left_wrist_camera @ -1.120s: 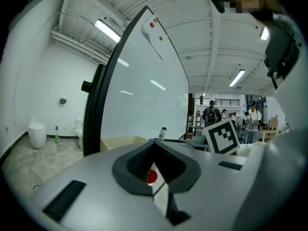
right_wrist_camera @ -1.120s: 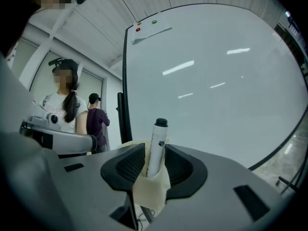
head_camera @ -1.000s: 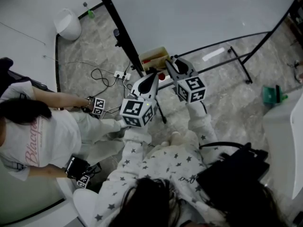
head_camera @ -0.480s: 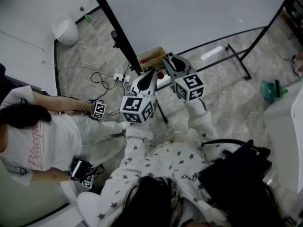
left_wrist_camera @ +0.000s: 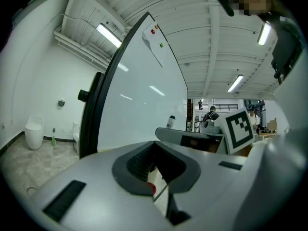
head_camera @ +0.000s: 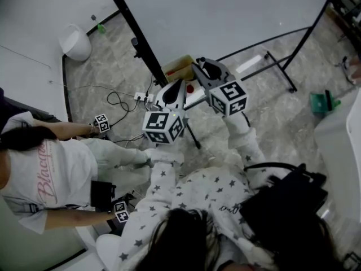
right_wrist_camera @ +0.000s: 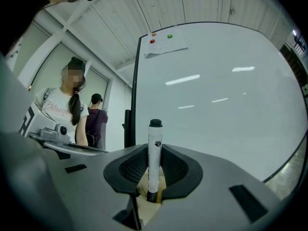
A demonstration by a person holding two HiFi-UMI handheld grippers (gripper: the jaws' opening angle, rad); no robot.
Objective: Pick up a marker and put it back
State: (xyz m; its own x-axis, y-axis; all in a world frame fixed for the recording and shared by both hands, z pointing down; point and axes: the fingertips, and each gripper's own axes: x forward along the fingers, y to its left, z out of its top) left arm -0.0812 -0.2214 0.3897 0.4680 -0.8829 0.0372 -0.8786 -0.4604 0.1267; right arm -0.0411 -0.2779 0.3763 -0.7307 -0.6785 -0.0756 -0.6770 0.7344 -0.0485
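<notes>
In the right gripper view a white marker (right_wrist_camera: 154,153) with a black cap stands upright between the jaws of my right gripper (right_wrist_camera: 154,170), which is shut on it. From the head view the same gripper (head_camera: 204,68) hovers just right of a small yellow marker box (head_camera: 179,68) at the foot of the whiteboard (head_camera: 225,16). My left gripper (head_camera: 178,87) sits below the box with its jaws together and nothing in them. In the left gripper view the left gripper (left_wrist_camera: 156,174) shows only a thin slit, with a red cap (left_wrist_camera: 152,188) seen through it.
The whiteboard stand's black post (head_camera: 135,35) and floor bars (head_camera: 276,66) run across the tiled floor. A power strip with cables (head_camera: 141,97) lies left of the box. A seated person (head_camera: 51,168) is at the left, and a black bag (head_camera: 287,202) lies at lower right.
My right gripper has risen a little beside the box. The seated person's near hand has shifted left and down. The left gripper stays put.
</notes>
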